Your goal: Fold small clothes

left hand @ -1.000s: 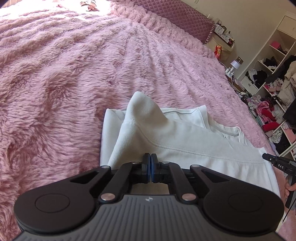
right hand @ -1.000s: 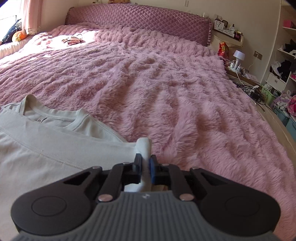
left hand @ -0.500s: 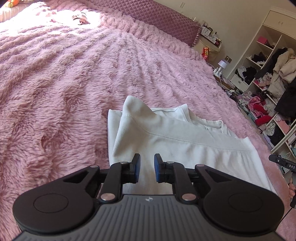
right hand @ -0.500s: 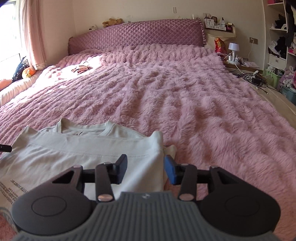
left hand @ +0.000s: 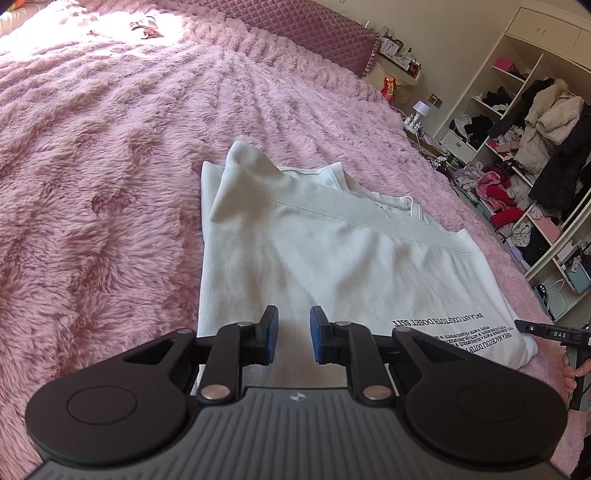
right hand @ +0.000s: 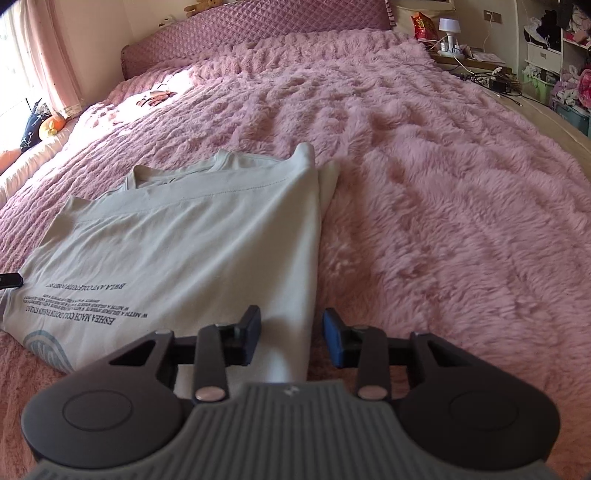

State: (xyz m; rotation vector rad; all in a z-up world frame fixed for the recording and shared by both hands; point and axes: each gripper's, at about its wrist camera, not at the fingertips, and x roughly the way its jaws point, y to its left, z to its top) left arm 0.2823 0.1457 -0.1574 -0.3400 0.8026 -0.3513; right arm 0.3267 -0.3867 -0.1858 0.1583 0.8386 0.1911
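Having laid the white T-shirt [left hand: 332, 258] folded on the pink bedspread [left hand: 110, 184], you hold the left gripper [left hand: 293, 334] and right gripper [right hand: 291, 332] with jaws apart, empty. Next probably calls for regripping the near edge, hidden below.

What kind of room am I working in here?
Most likely a bedroom: a fluffy pink bed cover, a quilted purple headboard, and open white shelves stuffed with clothes.
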